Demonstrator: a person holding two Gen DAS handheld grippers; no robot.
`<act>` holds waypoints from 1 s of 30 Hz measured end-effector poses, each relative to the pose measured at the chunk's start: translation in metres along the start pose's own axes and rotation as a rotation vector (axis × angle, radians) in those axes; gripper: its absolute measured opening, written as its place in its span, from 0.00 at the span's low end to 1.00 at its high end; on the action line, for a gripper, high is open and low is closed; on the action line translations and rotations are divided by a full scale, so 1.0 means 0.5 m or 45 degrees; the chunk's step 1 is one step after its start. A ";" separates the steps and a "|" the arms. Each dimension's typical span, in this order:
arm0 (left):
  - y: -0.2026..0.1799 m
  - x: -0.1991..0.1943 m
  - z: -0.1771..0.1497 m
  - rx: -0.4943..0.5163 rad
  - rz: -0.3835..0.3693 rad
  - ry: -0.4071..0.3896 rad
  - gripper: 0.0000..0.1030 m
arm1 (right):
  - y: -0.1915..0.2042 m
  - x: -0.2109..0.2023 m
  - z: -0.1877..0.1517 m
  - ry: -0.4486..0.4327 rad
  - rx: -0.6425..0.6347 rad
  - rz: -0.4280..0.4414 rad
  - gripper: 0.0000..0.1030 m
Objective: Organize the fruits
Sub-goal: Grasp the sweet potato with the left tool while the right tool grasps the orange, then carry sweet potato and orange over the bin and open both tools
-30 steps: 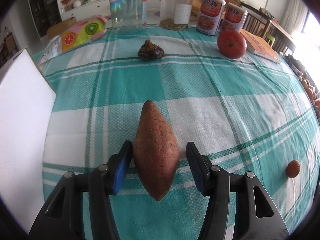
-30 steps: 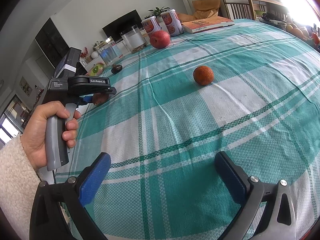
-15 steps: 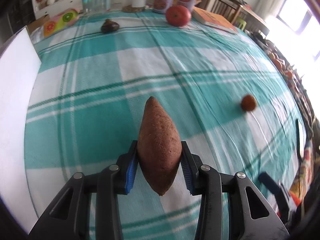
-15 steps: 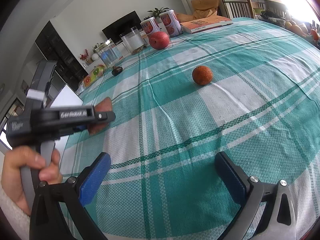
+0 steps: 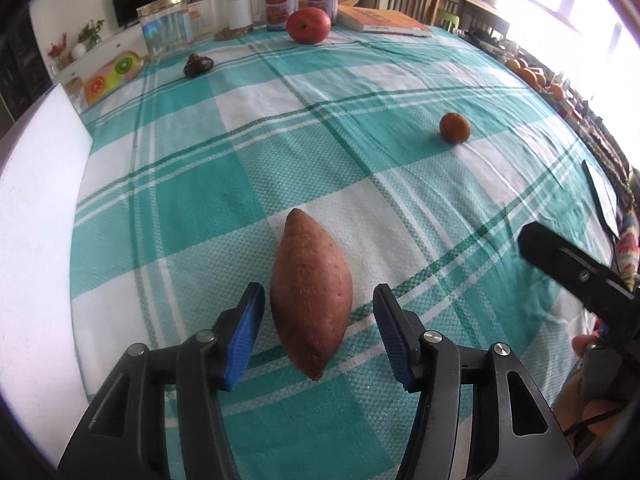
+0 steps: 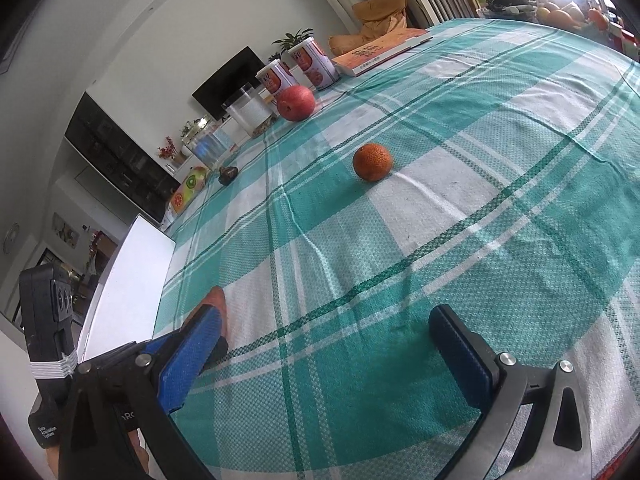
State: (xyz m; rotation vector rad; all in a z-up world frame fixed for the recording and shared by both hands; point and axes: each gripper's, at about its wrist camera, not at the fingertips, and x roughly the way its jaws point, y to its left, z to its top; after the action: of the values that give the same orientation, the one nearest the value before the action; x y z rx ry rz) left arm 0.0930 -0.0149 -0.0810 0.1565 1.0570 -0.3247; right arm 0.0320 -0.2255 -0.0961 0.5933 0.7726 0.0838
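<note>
The left hand-held gripper point(image 5: 318, 328) is hanging low over the bench point(image 5: 400, 80) with its blue pads spread apart on either side of a sweet potato point(image 5: 311, 294). There is a gap showing between each pad and the skin, so it is gripping nothing. The sweet potato is lying lengthwise on the teal-and-white checked cloth point(image 5: 180, 184), its pointed far end aiming away from the camera. Whether its near tip is touching the cloth cannot be told.

The right hand-held gripper point(image 6: 332, 354) is hovering wide open and empty over the cloth, just to the right of the left one. In its view, one blue pad point(image 6: 188, 356) is overlapping the left tool, and the orange end of the sweet potato is peeking out beyond it.

Along the left edge of the bench a white board point(image 5: 36, 216) is lying flat.

Farther out, a small orange point(image 6: 372, 162) is sitting alone on a white square of the cloth, well apart from the sweet potato. Beyond it, near the far edge, a red apple point(image 5: 308, 25) is resting just in front of two printed cans point(image 5: 281, 2), with an orange-covered book point(image 5: 384, 21) to their right. To the left, a dark brown lumpy item point(image 5: 197, 66) is lying near a clear jar point(image 5: 166, 24) and a fruit-patterned pack point(image 5: 114, 76).
</note>
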 end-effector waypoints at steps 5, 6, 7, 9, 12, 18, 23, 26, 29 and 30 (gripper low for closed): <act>0.019 -0.002 -0.022 -0.056 0.010 -0.025 0.39 | -0.045 0.017 0.063 -0.017 0.058 -0.096 1.00; 0.023 -0.004 -0.024 -0.070 0.002 -0.036 0.38 | -0.049 0.028 0.086 -0.009 0.043 -0.123 1.00; 0.026 -0.005 -0.026 -0.086 -0.009 -0.048 0.38 | -0.049 0.042 0.109 0.014 0.020 -0.140 1.00; 0.029 -0.006 -0.027 -0.106 -0.021 -0.064 0.38 | -0.036 0.079 0.155 0.077 -0.047 -0.150 0.99; 0.030 -0.017 -0.029 -0.134 -0.050 -0.088 0.38 | 0.004 0.140 0.199 0.152 -0.221 -0.237 0.77; 0.043 -0.080 -0.047 -0.213 -0.167 -0.130 0.37 | 0.026 0.206 0.203 0.214 -0.404 -0.386 0.29; 0.048 -0.136 -0.082 -0.226 -0.206 -0.186 0.35 | 0.025 0.159 0.173 0.220 -0.329 -0.266 0.29; 0.057 -0.138 -0.097 -0.258 -0.228 -0.164 0.33 | 0.028 0.124 0.147 0.238 -0.242 -0.126 0.29; 0.062 -0.129 -0.110 -0.264 -0.204 -0.140 0.29 | 0.035 0.096 0.119 0.249 -0.194 -0.033 0.29; 0.064 -0.125 -0.114 -0.263 -0.205 -0.126 0.28 | 0.037 0.088 0.110 0.249 -0.187 -0.013 0.29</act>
State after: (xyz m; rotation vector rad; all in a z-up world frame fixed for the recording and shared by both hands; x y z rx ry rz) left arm 0.0284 0.0428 -0.0549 -0.1292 1.0003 -0.3621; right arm 0.1036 -0.2236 -0.0829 0.4456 0.9502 0.1899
